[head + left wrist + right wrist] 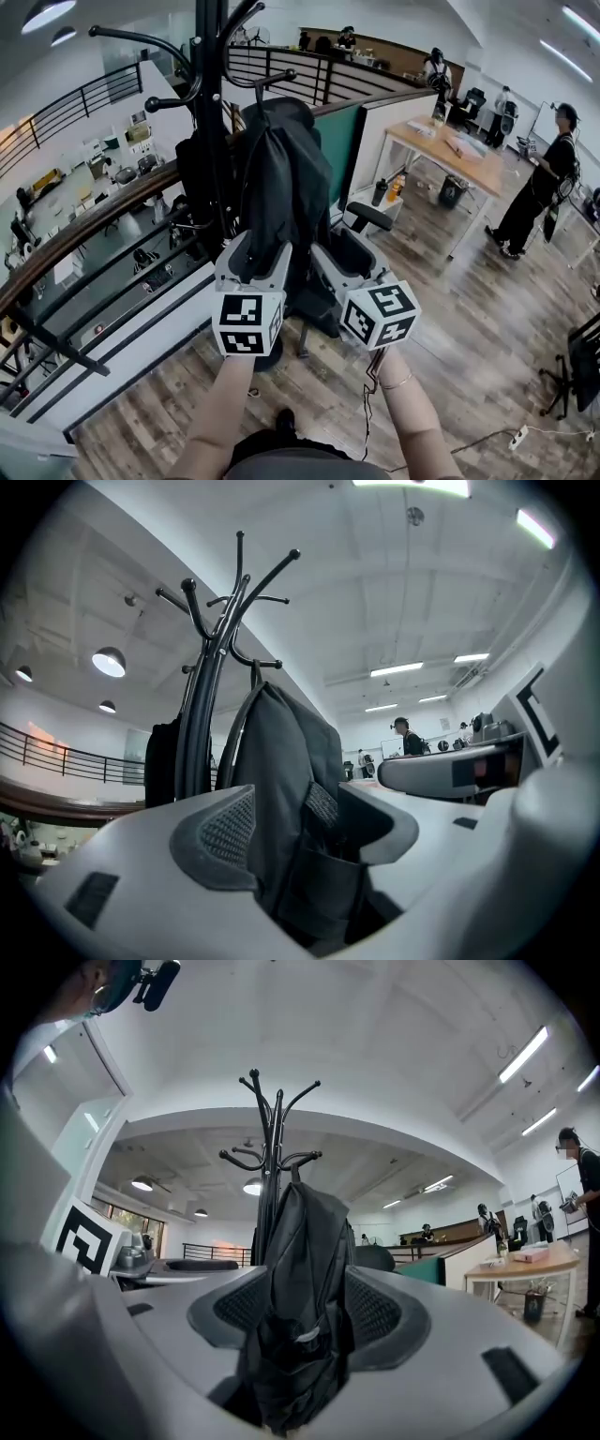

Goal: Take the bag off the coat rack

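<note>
Black fabric backpack (281,187) hung on black metal coat rack (212,103), upper centre of head view. Left gripper (286,822) and right gripper (305,1307) were spread, straddling backpack's lower part; pads seemingly not clamping.

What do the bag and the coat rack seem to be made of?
The bag is probably a woven synthetic fabric, dark grey and matt; it hangs in soft folds. The coat rack is likely metal tubing, black with a slight gloss; its thin curved hooks show highlights.

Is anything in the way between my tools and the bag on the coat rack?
Nothing visible. The dark grey fabric backpack, hung on the black metal coat rack, lies between the jaws of the left tool and the right tool.
</note>
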Demonstrator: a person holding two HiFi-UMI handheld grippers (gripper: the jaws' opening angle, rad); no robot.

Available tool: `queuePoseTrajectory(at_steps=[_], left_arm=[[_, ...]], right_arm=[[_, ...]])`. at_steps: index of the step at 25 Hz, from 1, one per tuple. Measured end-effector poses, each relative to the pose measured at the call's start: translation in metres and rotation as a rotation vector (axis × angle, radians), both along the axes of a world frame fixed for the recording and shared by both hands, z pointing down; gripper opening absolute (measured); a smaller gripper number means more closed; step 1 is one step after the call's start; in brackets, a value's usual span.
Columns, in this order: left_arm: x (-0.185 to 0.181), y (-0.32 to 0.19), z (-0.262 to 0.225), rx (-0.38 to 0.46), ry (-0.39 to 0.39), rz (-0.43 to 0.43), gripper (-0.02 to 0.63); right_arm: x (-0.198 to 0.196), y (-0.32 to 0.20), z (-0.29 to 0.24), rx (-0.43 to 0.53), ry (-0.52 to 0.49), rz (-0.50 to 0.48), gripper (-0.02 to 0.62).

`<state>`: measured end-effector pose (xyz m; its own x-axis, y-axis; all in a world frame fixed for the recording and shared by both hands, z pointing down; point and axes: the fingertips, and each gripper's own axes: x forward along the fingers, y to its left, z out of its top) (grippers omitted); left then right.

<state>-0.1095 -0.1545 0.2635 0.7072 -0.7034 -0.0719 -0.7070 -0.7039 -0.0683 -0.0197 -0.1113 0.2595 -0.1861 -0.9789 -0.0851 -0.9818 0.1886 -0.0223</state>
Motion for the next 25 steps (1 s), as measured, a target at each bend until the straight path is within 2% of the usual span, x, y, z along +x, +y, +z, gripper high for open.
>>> queuePoseTrajectory(at_steps=[3, 12, 25], left_arm=[[0.005, -0.014, -0.007, 0.003, 0.013, 0.0, 0.268], [0.024, -0.025, -0.011, 0.049, -0.034, -0.035, 0.275], [0.032, -0.046, -0.015, 0.015, -0.05, -0.177, 0.281]], right_arm=[[0.002, -0.018, -0.011, 0.014, 0.018, 0.001, 0.25], [0.02, -0.04, -0.024, 0.032, 0.041, -0.012, 0.267], [0.024, -0.08, -0.042, 0.025, 0.084, -0.18, 0.296]])
